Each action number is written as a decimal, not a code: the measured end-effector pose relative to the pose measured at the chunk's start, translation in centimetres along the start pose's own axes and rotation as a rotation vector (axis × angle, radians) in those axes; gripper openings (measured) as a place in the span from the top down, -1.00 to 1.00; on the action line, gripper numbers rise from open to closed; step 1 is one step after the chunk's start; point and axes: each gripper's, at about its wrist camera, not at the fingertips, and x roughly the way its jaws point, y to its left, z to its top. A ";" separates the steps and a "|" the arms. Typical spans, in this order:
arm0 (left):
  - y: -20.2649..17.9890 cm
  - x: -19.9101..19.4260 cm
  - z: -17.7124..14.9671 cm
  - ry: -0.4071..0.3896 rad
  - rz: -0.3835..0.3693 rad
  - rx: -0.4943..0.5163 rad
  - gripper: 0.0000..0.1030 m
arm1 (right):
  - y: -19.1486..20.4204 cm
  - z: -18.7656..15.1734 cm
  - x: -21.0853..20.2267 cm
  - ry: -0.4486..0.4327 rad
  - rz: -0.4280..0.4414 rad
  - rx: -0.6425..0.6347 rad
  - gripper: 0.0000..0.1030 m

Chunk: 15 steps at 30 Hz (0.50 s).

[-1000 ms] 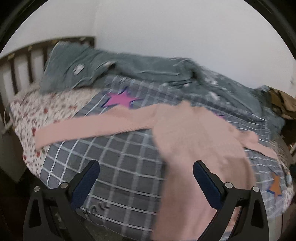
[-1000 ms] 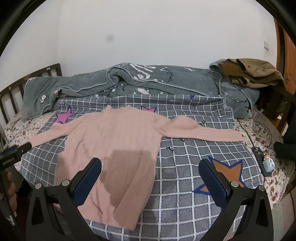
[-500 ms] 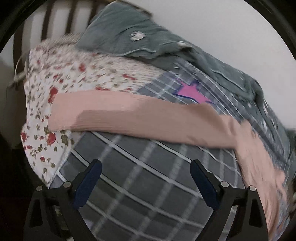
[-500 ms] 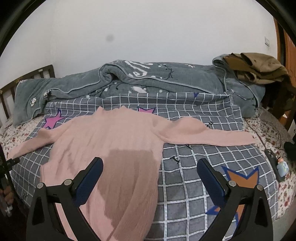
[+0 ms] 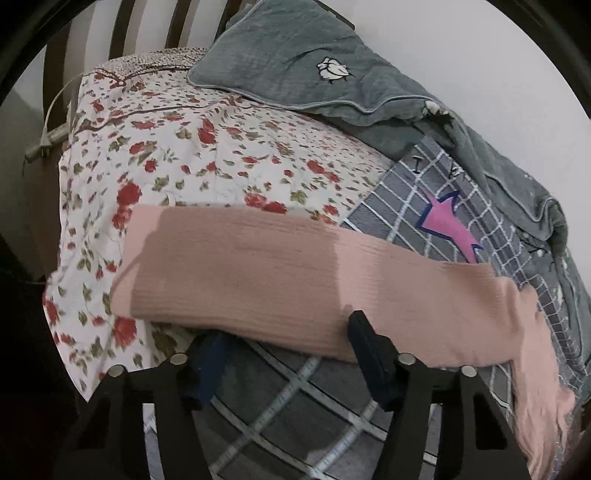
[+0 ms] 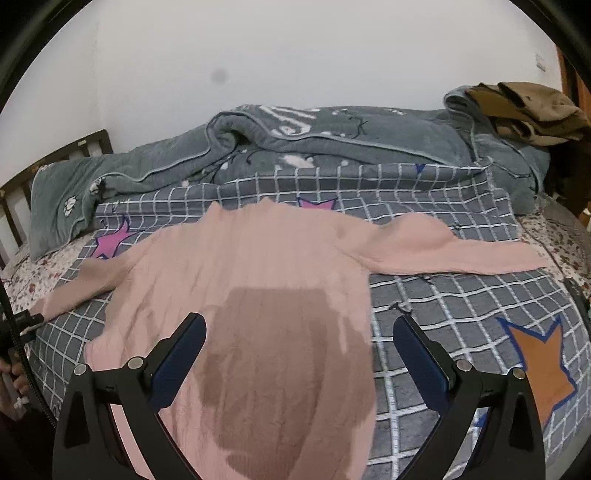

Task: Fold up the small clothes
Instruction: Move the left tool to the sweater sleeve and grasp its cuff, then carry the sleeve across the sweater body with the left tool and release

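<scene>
White wall stands behind a bed [image 5: 221, 147] in the left wrist view, with dark wooden headboard slats [image 5: 122, 29] at the top left. A floral sheet [image 5: 177, 140] covers the left of the bed, a grey checked cover [image 5: 417, 199] with a pink star [image 5: 445, 225] lies to its right, and a grey-green blanket [image 5: 295, 62] is bunched along the wall side. One sleeve [image 5: 277, 273] of the pink sweater [image 5: 532, 369] stretches across the frame, its cuff end over the floral sheet. The left tongs [image 5: 284, 343] are at the sleeve's near edge: the right finger [image 5: 373, 365] lies over the knit, the left finger [image 5: 207, 365] is partly tucked under it. The gap is moderate; whether the fabric is actually pinched cannot be told.

From the right wrist view, the same wall and bed [image 6: 550, 236] appear. The pink sweater [image 6: 258, 280] lies spread flat on the grey checked cover [image 6: 443, 295], both sleeves out to the sides, neck toward the grey-green blanket [image 6: 332, 144]. A brown garment [image 6: 528, 107] sits on the blanket's right end, and an orange star [image 6: 535, 365] is printed near the right. The right tongs [image 6: 299, 365] hover wide apart over the sweater's lower body, holding nothing, casting a dark shadow [image 6: 280, 373] on the knit. At the far left the left tongs [image 6: 26, 321] meet the sleeve's tip.
</scene>
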 end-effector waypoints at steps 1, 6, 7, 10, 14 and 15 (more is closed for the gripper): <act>0.1 0.1 0.2 -0.001 0.003 -0.004 -0.04 | 0.0 0.2 0.0 -0.002 0.022 0.013 -0.94; 0.1 -0.5 1.3 -0.017 0.072 -0.004 0.77 | 0.6 1.6 0.0 -0.040 0.066 -0.005 -0.94; -0.1 -0.7 1.5 -0.017 0.081 0.004 0.83 | 0.7 1.7 0.0 -0.045 0.062 -0.017 -0.94; -2.0 -1.4 2.1 -0.037 0.126 0.065 0.86 | 0.9 1.8 0.2 -0.052 0.054 -0.055 -0.94; -6.3 -3.1 3.0 -0.084 0.141 0.164 0.86 | 0.4 1.9 0.5 -0.057 0.073 -0.074 -0.94; -7.7 -3.7 3.3 -0.097 0.128 0.183 0.86 | 0.1 1.9 0.4 -0.061 0.094 -0.065 -0.94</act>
